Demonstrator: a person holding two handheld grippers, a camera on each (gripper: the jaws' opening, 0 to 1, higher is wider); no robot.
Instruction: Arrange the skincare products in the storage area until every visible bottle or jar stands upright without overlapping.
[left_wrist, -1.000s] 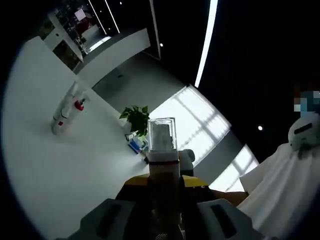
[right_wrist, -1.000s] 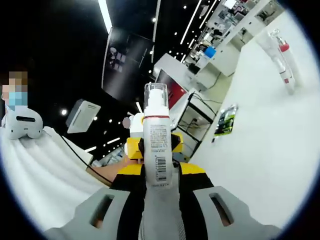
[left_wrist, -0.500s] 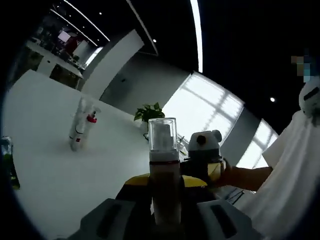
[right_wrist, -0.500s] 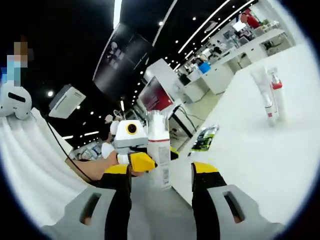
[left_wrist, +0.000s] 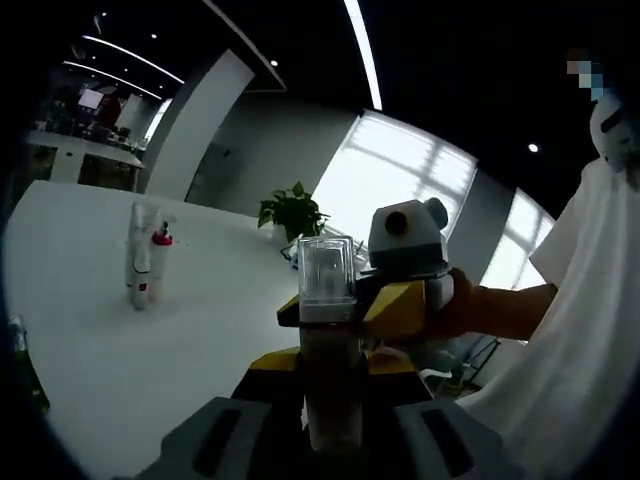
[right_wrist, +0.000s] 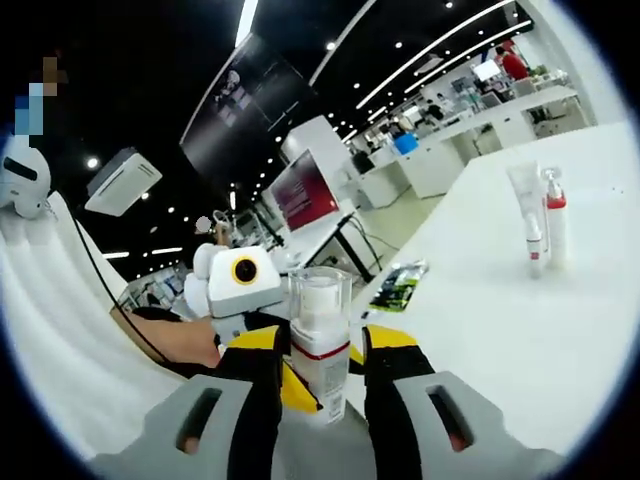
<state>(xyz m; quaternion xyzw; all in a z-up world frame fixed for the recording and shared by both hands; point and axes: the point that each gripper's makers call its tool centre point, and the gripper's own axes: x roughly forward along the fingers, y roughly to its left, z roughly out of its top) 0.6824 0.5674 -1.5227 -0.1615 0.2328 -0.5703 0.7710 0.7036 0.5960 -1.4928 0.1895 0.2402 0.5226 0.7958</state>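
White tabletop (right_wrist: 520, 330) with two bottles (right_wrist: 541, 218) upright at its far side. A clear-capped pump bottle (left_wrist: 327, 340) is clamped by the left gripper (left_wrist: 330, 440); the right gripper (right_wrist: 318, 385) is spread around it. Handover judged underway; upright placement beside the others is called for next.

A large open-plan commercial hall, a showroom or lab floor, is indicated. A dark ceiling (right_wrist: 300, 40) crossed by long strip lights (left_wrist: 362, 52) is seen above rows of white counters (right_wrist: 480, 120) with equipment. A wall-mounted display screen (right_wrist: 305, 190), tall bright windows (left_wrist: 400, 190), a potted plant (left_wrist: 292, 212) and a broad white worktable (right_wrist: 520, 330) are also seen.
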